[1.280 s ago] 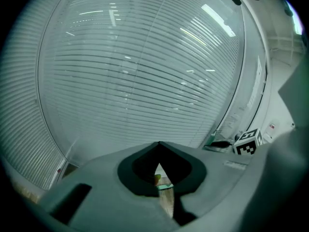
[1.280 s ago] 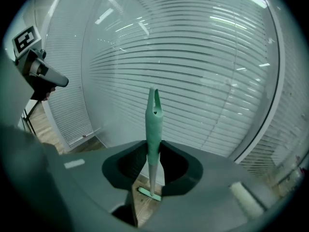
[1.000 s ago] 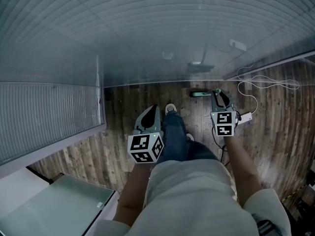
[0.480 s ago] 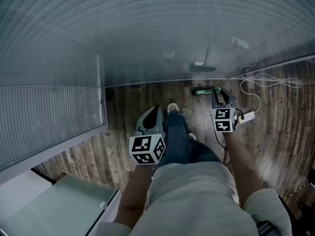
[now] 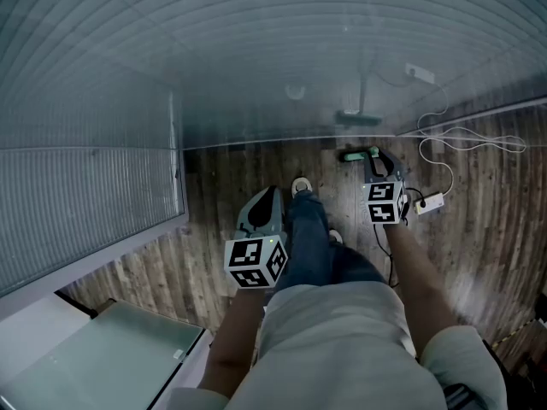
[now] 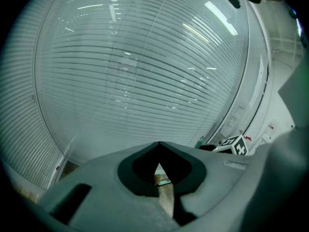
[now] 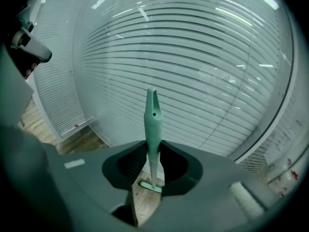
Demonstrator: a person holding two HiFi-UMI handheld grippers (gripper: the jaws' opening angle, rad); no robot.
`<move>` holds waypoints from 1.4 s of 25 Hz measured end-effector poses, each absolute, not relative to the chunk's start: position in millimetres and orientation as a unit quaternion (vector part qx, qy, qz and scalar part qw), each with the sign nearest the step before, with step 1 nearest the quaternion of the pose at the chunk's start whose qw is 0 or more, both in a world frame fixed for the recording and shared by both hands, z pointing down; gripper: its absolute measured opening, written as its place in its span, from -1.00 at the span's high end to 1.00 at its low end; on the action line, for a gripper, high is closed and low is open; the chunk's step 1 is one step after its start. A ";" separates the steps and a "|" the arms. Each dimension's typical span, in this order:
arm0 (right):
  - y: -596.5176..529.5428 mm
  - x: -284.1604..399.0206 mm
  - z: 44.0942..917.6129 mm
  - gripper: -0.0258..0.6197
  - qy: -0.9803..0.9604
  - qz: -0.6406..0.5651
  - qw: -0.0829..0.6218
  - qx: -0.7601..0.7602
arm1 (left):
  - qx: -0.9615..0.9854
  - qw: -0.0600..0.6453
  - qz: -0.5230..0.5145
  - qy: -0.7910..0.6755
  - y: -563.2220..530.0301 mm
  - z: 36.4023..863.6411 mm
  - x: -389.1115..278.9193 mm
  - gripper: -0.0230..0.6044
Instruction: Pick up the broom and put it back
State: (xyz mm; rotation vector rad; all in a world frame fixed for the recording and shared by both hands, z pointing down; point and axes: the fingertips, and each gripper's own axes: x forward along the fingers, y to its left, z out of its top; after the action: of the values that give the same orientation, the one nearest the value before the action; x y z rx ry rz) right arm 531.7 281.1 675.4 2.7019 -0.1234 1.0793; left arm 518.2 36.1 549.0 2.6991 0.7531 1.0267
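Right gripper view: right gripper fingers pinch the upright green broom; left gripper fingers pressed together.

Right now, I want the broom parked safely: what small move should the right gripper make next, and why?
Probably tip the broom toward the glass wall: the right gripper has its jaws on the upright handle, the head sits near the floor, and nothing props it.
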 end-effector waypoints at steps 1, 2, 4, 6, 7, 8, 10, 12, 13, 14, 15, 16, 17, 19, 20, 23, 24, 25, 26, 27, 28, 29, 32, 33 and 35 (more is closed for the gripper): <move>280.3 533.5 675.9 0.63 -0.042 0.368 0.115 0.922 | 0.902 0.079 0.343 0.251 35.3 549.4 518.0 0.91; 279.9 535.4 676.4 0.63 -0.041 0.367 0.116 0.922 | 0.902 0.079 0.343 0.251 34.5 549.6 517.9 0.91; 279.9 539.5 677.7 0.63 -0.039 0.366 0.117 0.922 | 0.902 0.078 0.343 0.250 33.9 550.5 517.7 0.91; 280.4 543.6 679.1 0.63 -0.035 0.366 0.116 0.923 | 0.902 0.078 0.345 0.248 33.4 552.2 517.3 0.91; 280.3 545.8 679.7 0.63 -0.034 0.366 0.116 0.923 | 0.902 0.078 0.345 0.247 32.8 552.6 517.3 0.91; 280.3 548.2 680.0 0.63 -0.033 0.366 0.117 0.923 | 0.902 0.078 0.346 0.246 32.1 552.5 517.5 0.91; 280.1 553.6 680.4 0.63 -0.031 0.366 0.117 0.923 | 0.902 0.079 0.346 0.244 30.8 552.0 518.5 0.91; 279.8 558.6 681.1 0.63 -0.029 0.366 0.117 0.923 | 0.902 0.079 0.348 0.243 29.4 552.7 518.7 0.91; 279.8 560.6 681.6 0.63 -0.028 0.366 0.117 0.923 | 0.902 0.078 0.348 0.242 28.9 553.3 518.5 0.91; 280.1 562.5 682.2 0.63 -0.027 0.365 0.117 0.923 | 0.902 0.078 0.349 0.242 28.6 553.9 518.1 0.91; 280.3 564.5 682.6 0.63 -0.026 0.365 0.117 0.923 | 0.902 0.078 0.349 0.242 28.6 554.3 518.0 0.91; 280.4 566.5 682.9 0.63 -0.026 0.366 0.117 0.923 | 0.902 0.078 0.349 0.241 28.6 554.7 518.2 0.91; 280.2 568.8 683.4 0.63 -0.026 0.366 0.118 0.923 | 0.902 0.079 0.350 0.241 28.7 554.9 518.7 0.91; 278.8 573.8 685.0 0.63 -0.028 0.367 0.120 0.922 | 0.902 0.080 0.350 0.240 28.3 555.4 520.3 0.91; 278.0 576.2 686.0 0.63 -0.028 0.368 0.122 0.921 | 0.902 0.080 0.350 0.240 28.0 555.6 520.9 0.91; 277.3 581.8 689.3 0.63 -0.027 0.369 0.124 0.921 | 0.902 0.081 0.351 0.240 27.3 557.5 520.6 0.91; 277.5 583.6 690.1 0.63 -0.026 0.369 0.124 0.921 | 0.902 0.081 0.351 0.240 26.8 558.3 520.3 0.91; 277.7 585.7 690.8 0.63 -0.025 0.369 0.125 0.921 | 0.902 0.081 0.351 0.239 26.2 558.9 520.4 0.91; 277.9 588.3 691.2 0.63 -0.024 0.369 0.125 0.921 | 0.902 0.081 0.352 0.238 25.4 559.2 520.8 0.91; 278.1 591.1 691.4 0.63 -0.023 0.370 0.125 0.920 | 0.902 0.082 0.353 0.237 24.5 559.3 521.4 0.91; 278.1 593.9 691.4 0.63 -0.023 0.370 0.125 0.920 | 0.901 0.082 0.354 0.236 23.8 559.4 522.0 0.91; 278.2 596.6 691.6 0.63 -0.023 0.371 0.125 0.920 | 0.901 0.082 0.355 0.235 23.4 559.5 522.4 0.91; 278.8 603.0 693.6 0.63 -0.023 0.373 0.126 0.919 | 0.901 0.082 0.358 0.233 22.5 561.0 522.9 0.91; 279.1 604.8 694.8 0.63 -0.023 0.374 0.126 0.919 | 0.901 0.083 0.358 0.232 22.0 561.7 523.1 0.91; 279.5 608.9 697.3 0.63 -0.022 0.377 0.127 0.917 | 0.901 0.085 0.359 0.229 20.3 563.0 524.5 0.91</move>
State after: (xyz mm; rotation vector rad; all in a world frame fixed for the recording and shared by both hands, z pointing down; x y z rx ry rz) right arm 608.9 279.5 697.3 2.6697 -0.0647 1.0958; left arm 524.5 20.3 563.0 2.6869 0.6834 1.0716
